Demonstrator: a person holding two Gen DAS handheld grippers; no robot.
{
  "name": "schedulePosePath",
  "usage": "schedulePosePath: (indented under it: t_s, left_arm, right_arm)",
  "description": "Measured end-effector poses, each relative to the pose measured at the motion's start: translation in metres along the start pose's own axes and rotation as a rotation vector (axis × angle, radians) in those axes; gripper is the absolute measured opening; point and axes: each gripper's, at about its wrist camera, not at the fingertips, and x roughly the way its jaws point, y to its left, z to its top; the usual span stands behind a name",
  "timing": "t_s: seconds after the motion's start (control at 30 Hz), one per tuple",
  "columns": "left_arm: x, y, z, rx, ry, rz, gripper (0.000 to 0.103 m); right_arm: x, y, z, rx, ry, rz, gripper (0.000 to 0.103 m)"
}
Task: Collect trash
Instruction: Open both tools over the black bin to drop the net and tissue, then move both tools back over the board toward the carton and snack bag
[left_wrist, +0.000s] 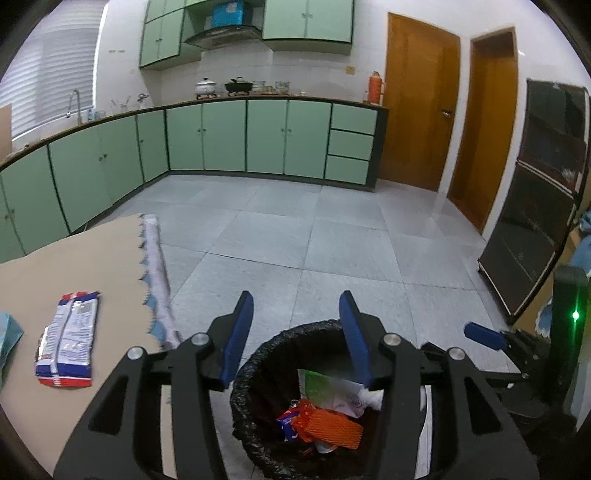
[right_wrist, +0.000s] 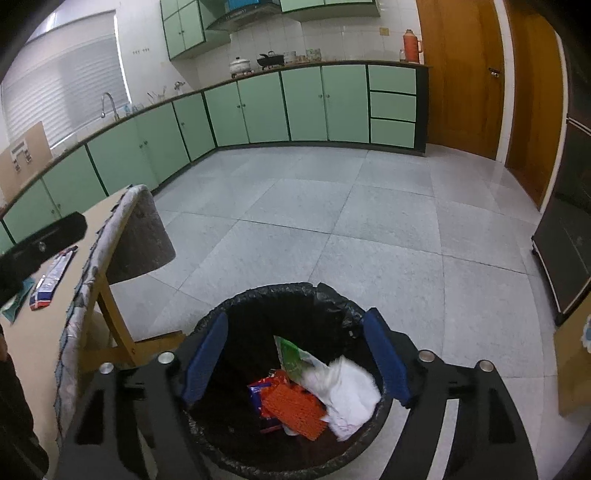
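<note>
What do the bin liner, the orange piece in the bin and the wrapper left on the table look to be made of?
Bin liner: thin black plastic film, glossy and crinkled over the rim. Orange piece: seemingly plastic or foam netting, given its regular grid texture; the pictures leave it open. Wrapper: printed plastic or foil laminate, shiny, with crimped ends, lying flat on the table.

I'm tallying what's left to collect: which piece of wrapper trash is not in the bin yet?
The flat blue, white and red snack wrapper lying on the tan table; the orange, green and white pieces already sit inside the black-lined bin.

Glossy crinkled plastic bin liner; shiny foil wrapper; matt tabletop.
</note>
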Motion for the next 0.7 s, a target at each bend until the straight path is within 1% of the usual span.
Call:
schedulePosePath:
  t_s: [0.03,0.07,0.13,0.27,0.3,0.4,0.47,0.57,0.7]
  left_arm:
    - [-0.005,0.005,0.0,-0.008,-0.006,0.005,0.05]
    - [-0.009,0.011,0.001,-0.013,-0.013,0.013,0.053]
    - [-0.019,0.019,0.0,-0.018,-0.031,0.025,0.055]
    - [-0.049,0.043,-0.006,-0.019,-0.084,0.08,0.065]
    - [-0.058,0.053,-0.008,-0.022,-0.1,0.103,0.067]
    - [-0.079,0.08,-0.012,-0.035,-0.131,0.165,0.071]
    - [-0.09,0.098,-0.013,-0.051,-0.142,0.202,0.073]
    - [-0.108,0.136,-0.018,-0.081,-0.156,0.282,0.074]
    - [-0.128,0.18,-0.021,-0.111,-0.171,0.386,0.075]
  right_arm:
    - [-0.004,0.002,0.0,0.005,-0.006,-0.001,0.081]
    - [-0.007,0.004,0.0,0.009,-0.015,-0.003,0.083]
    - [-0.017,0.013,0.002,0.012,-0.038,0.013,0.084]
    - [-0.033,0.036,0.009,0.008,-0.091,0.042,0.086]
    - [-0.037,0.043,0.012,0.004,-0.103,0.051,0.087]
    - [-0.047,0.072,0.02,-0.021,-0.142,0.085,0.09]
    - [-0.051,0.095,0.026,-0.05,-0.16,0.111,0.091]
    - [-0.051,0.132,0.03,-0.095,-0.172,0.152,0.093]
    - [-0.044,0.174,0.032,-0.138,-0.164,0.194,0.094]
